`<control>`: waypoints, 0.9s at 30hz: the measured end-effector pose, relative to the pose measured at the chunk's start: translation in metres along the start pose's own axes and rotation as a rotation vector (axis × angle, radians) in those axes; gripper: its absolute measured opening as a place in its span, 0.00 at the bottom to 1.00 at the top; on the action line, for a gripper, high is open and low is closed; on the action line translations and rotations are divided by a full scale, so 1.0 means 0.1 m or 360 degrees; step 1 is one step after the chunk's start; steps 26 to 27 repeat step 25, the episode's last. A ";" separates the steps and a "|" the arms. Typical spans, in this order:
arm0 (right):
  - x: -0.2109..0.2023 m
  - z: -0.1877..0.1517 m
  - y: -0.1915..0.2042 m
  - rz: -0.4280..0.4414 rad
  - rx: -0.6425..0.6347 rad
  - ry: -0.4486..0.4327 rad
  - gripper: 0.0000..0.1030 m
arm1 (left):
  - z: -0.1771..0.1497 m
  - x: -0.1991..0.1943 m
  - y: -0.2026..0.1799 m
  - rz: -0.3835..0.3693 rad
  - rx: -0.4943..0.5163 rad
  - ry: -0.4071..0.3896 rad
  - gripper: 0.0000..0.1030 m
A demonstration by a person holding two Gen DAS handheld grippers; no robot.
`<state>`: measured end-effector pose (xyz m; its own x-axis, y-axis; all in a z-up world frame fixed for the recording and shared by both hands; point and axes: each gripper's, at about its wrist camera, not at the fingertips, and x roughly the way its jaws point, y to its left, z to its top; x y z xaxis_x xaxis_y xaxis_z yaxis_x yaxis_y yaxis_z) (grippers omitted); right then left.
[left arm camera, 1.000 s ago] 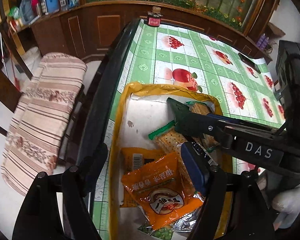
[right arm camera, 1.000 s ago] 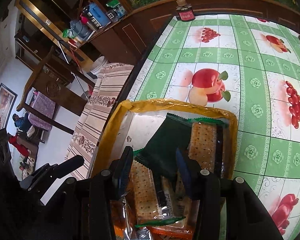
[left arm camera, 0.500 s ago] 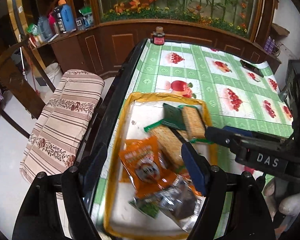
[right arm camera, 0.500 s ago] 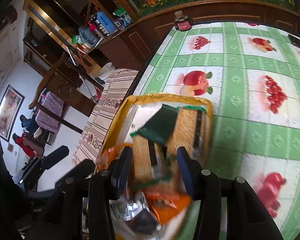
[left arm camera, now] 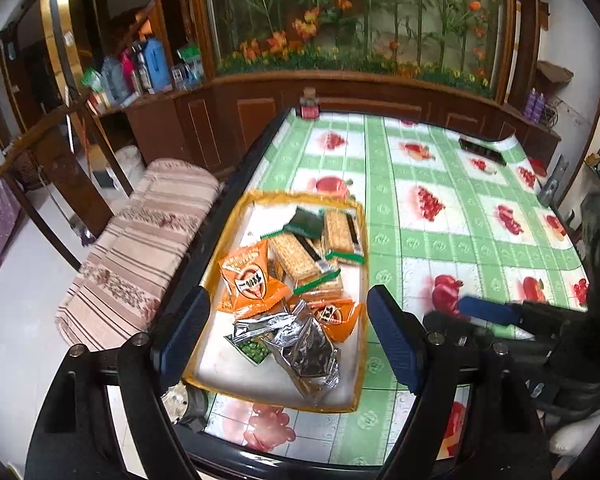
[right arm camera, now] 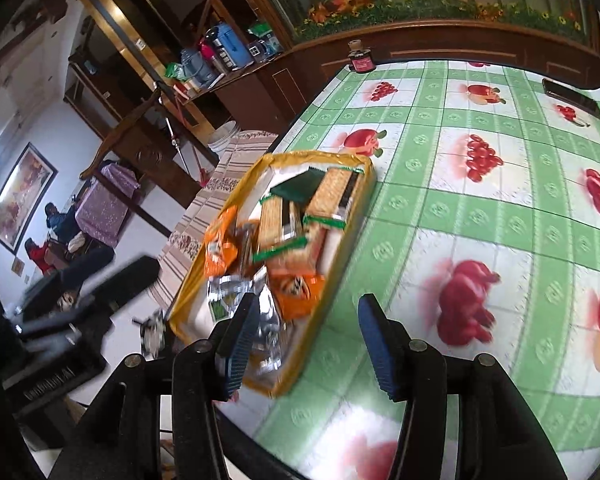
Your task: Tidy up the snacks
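Both the left gripper point(left arm camera: 288, 338) and right gripper point(right arm camera: 306, 340) hang empty, jaws opening. The snacks point(left arm camera: 296, 276) fill a yellow-rimmed tray point(left arm camera: 362, 344) at the tabletop's point(left arm camera: 452, 216) near left corner (fruit-print green cloth), cabinets behind.

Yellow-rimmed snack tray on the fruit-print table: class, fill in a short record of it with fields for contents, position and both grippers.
tray: yellow-rimmed white tray near the left edge of the green fruit-print tablecloth
far end: clear-wrapped cracker packs
middle: orange snack packets
near end: crumpled silver foil bag
left gripper: jaws opening, nothing between them
right gripper: jaws opening, nothing held
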<state>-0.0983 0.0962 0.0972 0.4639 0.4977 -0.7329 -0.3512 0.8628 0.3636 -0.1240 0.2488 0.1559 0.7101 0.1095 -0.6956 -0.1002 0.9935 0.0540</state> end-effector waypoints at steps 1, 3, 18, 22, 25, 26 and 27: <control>-0.05 -0.06 0.01 -0.0002 -0.0023 0.0001 0.52 | -0.01 -0.10 -0.01 0.0017 -0.0003 -0.0046 0.79; -0.12 -0.17 0.06 -0.0008 -0.0081 0.0002 0.52 | -0.03 -0.34 -0.02 0.0102 -0.0020 -0.0178 0.81; -0.25 -0.62 0.62 0.0083 -0.0450 0.0040 0.52 | -0.61 -0.52 0.45 0.0208 -0.0448 -0.0147 1.00; -0.12 -0.77 0.66 0.0082 -0.0507 0.0112 0.53 | -0.76 -0.20 0.39 0.0277 -0.0425 0.0105 1.00; -0.01 -0.87 0.63 0.0078 -0.0513 0.0177 0.53 | -0.85 -0.04 0.25 0.0307 -0.0354 0.0200 1.00; -0.01 -0.87 0.63 0.0078 -0.0513 0.0177 0.53 | -0.85 -0.04 0.25 0.0307 -0.0354 0.0200 1.00; -0.01 -0.87 0.63 0.0078 -0.0513 0.0177 0.53 | -0.85 -0.04 0.25 0.0307 -0.0354 0.0200 1.00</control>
